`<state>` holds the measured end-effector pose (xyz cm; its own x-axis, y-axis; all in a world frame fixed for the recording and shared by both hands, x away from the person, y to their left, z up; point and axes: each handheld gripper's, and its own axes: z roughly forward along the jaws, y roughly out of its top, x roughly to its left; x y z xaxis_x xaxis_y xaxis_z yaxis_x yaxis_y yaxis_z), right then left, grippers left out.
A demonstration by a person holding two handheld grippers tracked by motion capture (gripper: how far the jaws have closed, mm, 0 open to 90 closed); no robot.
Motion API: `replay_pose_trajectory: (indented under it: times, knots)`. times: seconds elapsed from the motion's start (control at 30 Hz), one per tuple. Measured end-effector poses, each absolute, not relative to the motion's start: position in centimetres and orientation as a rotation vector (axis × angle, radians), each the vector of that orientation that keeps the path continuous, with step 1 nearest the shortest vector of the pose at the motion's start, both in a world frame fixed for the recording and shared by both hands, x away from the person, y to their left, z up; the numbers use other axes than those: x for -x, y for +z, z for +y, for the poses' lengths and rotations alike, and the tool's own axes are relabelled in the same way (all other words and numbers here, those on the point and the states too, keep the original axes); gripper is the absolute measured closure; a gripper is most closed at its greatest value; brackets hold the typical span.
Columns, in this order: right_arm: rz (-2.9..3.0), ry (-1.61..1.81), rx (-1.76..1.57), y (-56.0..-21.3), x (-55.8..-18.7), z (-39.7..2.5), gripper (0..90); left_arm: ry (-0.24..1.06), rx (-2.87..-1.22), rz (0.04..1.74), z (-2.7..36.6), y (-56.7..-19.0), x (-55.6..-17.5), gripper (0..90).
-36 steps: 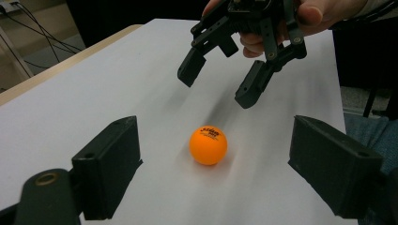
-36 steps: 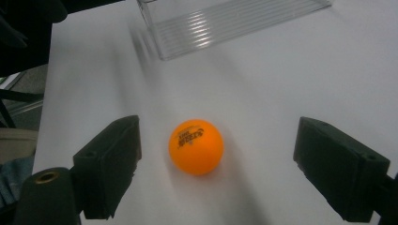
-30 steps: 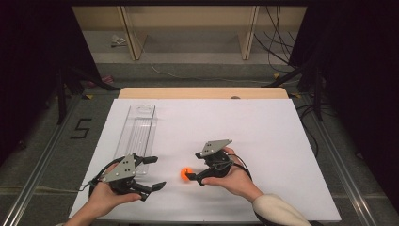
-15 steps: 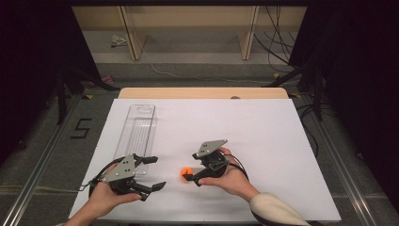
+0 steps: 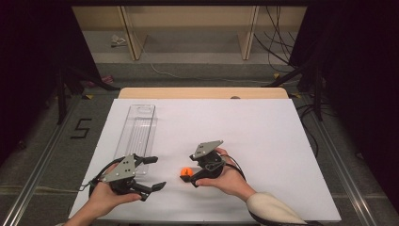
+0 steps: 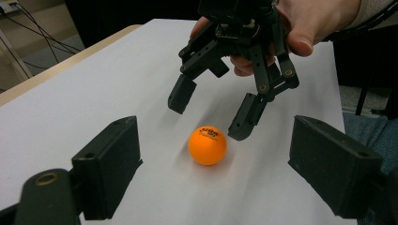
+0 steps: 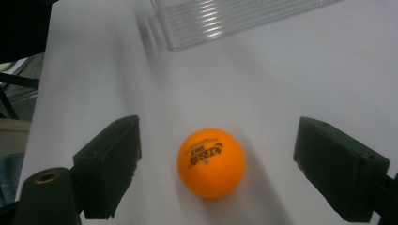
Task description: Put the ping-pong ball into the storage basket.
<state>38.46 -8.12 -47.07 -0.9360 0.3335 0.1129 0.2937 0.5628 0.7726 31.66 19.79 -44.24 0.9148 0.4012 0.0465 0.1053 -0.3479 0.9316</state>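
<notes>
Right gripper [image 5: 190, 178] has shifted slightly left since a second ago; its fingers, apart, now straddle the orange ball [image 5: 186, 172] on the desk [image 5: 263, 136]. Grasp judged imminent. Left gripper [image 5: 155, 173] fingers apart, idle.

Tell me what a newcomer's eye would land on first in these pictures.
The orange ball stands out first, bright on the white table near its front edge. The right gripper sits over it with its jaws open, one on each side, not touching it. To the left, the left gripper is also open and points at the ball, and a clear plastic tray lies lengthwise behind it.
</notes>
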Motion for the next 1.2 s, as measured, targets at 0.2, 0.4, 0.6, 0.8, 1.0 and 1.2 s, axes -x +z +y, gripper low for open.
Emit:
replay_pose_trajectory:
  times: [0.2,0.4,0.6,0.8,1.0,1.2]
  knots:
    - [2.746,1.331,-0.54,-47.3,-38.5,-7.8,16.4,0.319,-1.918,0.369,19.8,-44.2,-31.7,16.4]
    - [2.758,1.321,-0.534,-47.6,-38.4,-7.4,16.4,0.32,-1.919,0.368,19.8,-44.2,-31.7,16.4]
    - [2.77,1.303,-0.534,-47.9,-38.4,-7.3,16.6,0.319,-1.92,0.367,19.8,-44.2,-31.6,16.4]
    - [2.776,1.293,-0.529,-48.1,-38.5,-7.0,16.9,0.319,-1.919,0.365,19.7,-44.2,-31.6,16.4]
    - [2.785,1.28,-0.529,-48.4,-38.5,-6.8,17.9,0.318,-1.919,0.366,19.7,-44.2,-31.6,16.4]
    - [2.789,1.262,-0.524,-48.7,-38.5,-6.6,20.7,0.318,-1.919,0.363,19.7,-44.2,-31.6,16.4]
